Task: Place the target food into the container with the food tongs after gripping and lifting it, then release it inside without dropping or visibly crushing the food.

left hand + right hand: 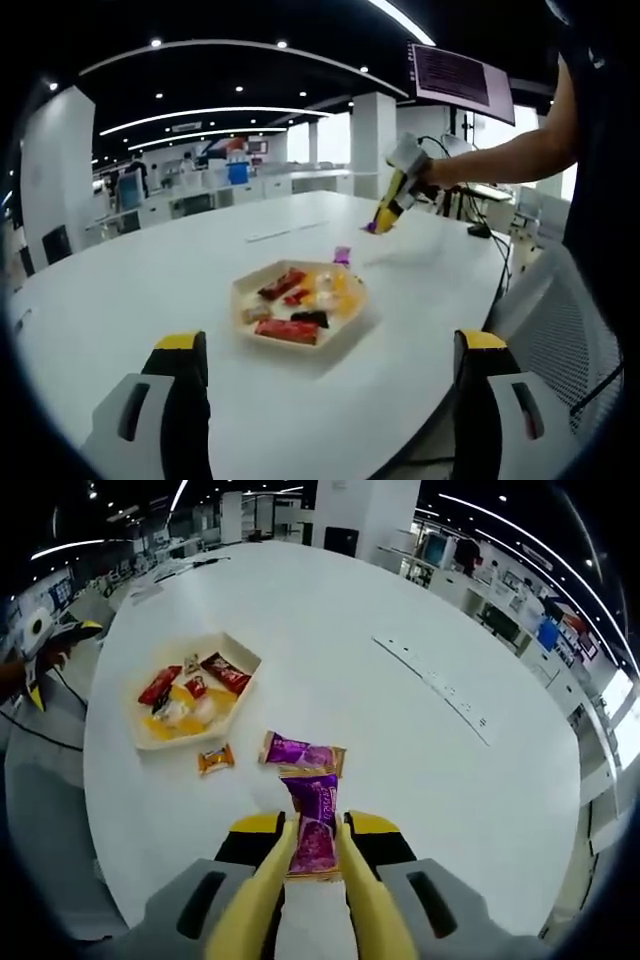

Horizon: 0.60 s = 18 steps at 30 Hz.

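Presently, right gripper (314, 855) clenched a purple candy packet (314, 830) above the table (420, 600), left gripper (330, 385) released; lift done, carry to tray (150, 742) outstanding.

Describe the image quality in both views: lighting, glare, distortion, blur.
Left gripper view: strong fisheye bend curves the ceiling light strips; even overhead light, soft sheen on the white table; the hexagonal tray is fairly sharp, the far office hazy. Right gripper view: the table edge bows; the purple snack packet between the right gripper is crisp, with little shadow.
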Available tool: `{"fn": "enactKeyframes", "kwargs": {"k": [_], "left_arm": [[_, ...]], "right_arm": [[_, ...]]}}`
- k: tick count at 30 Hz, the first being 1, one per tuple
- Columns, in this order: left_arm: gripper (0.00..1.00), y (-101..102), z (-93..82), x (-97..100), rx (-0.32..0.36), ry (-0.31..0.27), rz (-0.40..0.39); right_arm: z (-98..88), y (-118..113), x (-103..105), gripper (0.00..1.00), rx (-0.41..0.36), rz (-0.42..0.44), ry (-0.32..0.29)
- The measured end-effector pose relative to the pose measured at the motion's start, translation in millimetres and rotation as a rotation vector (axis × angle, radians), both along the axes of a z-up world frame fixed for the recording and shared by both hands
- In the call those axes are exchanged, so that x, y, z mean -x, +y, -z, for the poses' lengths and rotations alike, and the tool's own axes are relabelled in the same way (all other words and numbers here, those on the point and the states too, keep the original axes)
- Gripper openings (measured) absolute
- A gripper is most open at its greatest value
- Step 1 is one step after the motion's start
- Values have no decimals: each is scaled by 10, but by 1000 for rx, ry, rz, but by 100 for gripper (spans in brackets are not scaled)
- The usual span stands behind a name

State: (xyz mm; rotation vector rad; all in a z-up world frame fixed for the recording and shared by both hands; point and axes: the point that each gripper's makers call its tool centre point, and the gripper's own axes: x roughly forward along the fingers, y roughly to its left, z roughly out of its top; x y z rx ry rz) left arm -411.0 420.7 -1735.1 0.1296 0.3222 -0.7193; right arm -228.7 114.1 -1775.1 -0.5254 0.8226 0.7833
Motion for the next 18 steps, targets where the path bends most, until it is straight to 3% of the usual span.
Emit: {"fn": "enactKeyframes", "kwargs": {"k": [18], "left_arm": [[99, 7, -12, -4, -5, -11, -5]], "right_arm": [[-112, 617, -45, 22, 17, -95, 11]]}}
